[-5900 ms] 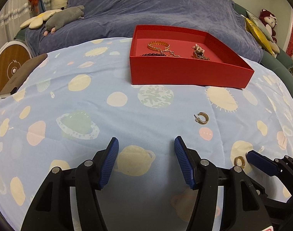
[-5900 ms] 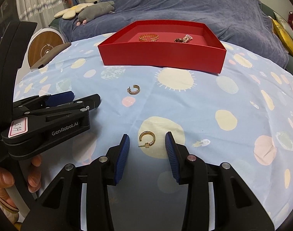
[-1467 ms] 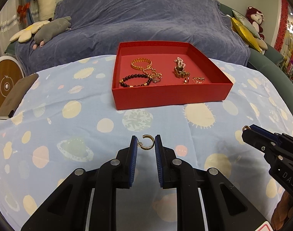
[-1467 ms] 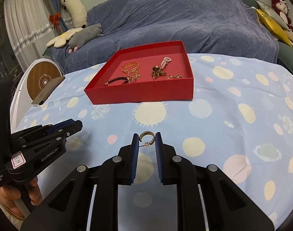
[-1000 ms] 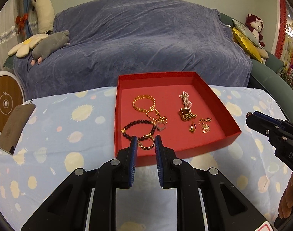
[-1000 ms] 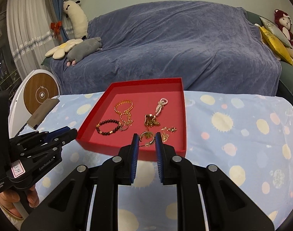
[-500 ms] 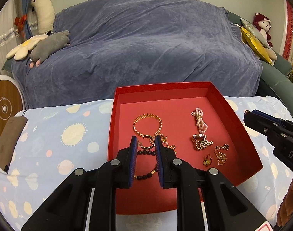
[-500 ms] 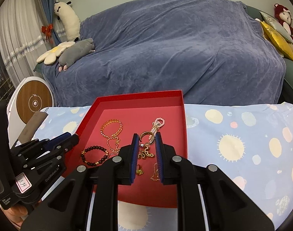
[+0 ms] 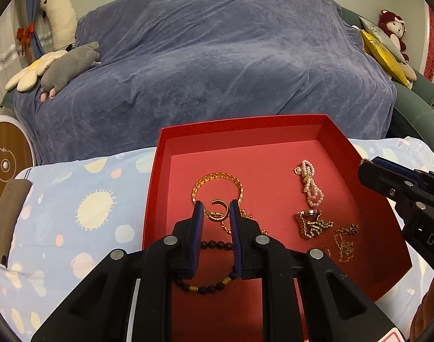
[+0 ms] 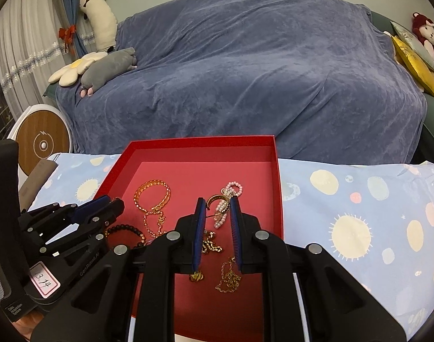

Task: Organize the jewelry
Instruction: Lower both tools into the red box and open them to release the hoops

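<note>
A red tray (image 9: 368, 193) (image 10: 276, 182) lies on the spotted cloth and holds a gold chain bracelet (image 9: 217, 178), a dark bead bracelet (image 9: 208, 286), a pink pearl piece (image 9: 311, 185) and small gold chains (image 9: 345, 242). My left gripper (image 9: 216, 209) is shut on a gold hoop earring (image 9: 218, 211) above the tray's left half. My right gripper (image 10: 217, 208) is shut on a second gold hoop earring (image 10: 217, 203) above the tray's right half, over the pearl piece (image 10: 229, 196).
The table carries a light blue cloth with sun and planet prints (image 9: 74, 205). A sofa under a blue cover (image 9: 217, 57) stands behind it with plush toys (image 9: 60, 65). A brown flat object (image 9: 6, 216) lies at the table's left edge.
Both grippers picked up an earring from the cloth, carried it forward and now hover over the tray's inside. In the last half second both moved further in over the jewelry.
</note>
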{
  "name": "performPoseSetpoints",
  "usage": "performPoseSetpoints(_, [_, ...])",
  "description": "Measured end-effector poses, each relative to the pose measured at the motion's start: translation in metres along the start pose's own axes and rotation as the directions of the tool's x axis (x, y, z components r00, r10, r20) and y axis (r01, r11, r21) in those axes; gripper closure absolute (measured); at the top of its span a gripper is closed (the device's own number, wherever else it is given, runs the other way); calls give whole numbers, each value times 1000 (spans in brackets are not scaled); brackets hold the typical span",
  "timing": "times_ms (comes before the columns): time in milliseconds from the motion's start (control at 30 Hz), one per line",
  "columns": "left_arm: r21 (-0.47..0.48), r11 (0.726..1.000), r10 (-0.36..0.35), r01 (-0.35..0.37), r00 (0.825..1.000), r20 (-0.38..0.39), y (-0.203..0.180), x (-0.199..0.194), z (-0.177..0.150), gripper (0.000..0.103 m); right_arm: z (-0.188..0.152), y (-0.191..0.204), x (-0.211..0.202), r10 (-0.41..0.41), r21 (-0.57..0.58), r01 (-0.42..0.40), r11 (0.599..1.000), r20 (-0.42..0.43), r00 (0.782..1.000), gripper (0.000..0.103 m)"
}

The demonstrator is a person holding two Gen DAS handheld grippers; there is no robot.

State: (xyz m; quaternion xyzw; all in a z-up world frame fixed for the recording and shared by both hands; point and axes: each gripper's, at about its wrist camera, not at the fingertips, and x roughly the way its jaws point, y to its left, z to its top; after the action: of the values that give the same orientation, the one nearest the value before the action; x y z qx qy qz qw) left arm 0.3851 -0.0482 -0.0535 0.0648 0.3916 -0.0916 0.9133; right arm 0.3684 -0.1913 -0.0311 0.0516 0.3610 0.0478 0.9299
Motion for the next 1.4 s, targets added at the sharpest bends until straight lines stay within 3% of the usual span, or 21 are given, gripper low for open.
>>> performPoseSetpoints(833, [-12,1000,29,-29,1000,-1,-6,21,28,85,9,-17,34,29,67,-25,997,-54,998,85])
performPoseSetpoints(867, [-13,1000,28,-28,1000,3,-6,21,28,82,9,-17,34,26,63,-23,998,-51,998,85])
performPoseSetpoints(933, [-19,999,33,-33,999,14,-6,20,28,66,9,-15,31,23,52,-20,998,-44,999,85])
performPoseSetpoints(1000, [-23,999,49,-48,998,39,-6,15,26,43,9,-13,28,22,47,-20,999,-35,999,85])
performPoseSetpoints(1133, [-13,999,51,-50,996,68,-9,5,25,39,7,-9,18,21,39,-20,999,-14,1000,71])
performPoseSetpoints(1400, [-23,999,47,-45,996,79,-7,-11,22,39,3,-5,-4,19,30,-19,999,12,1000,67])
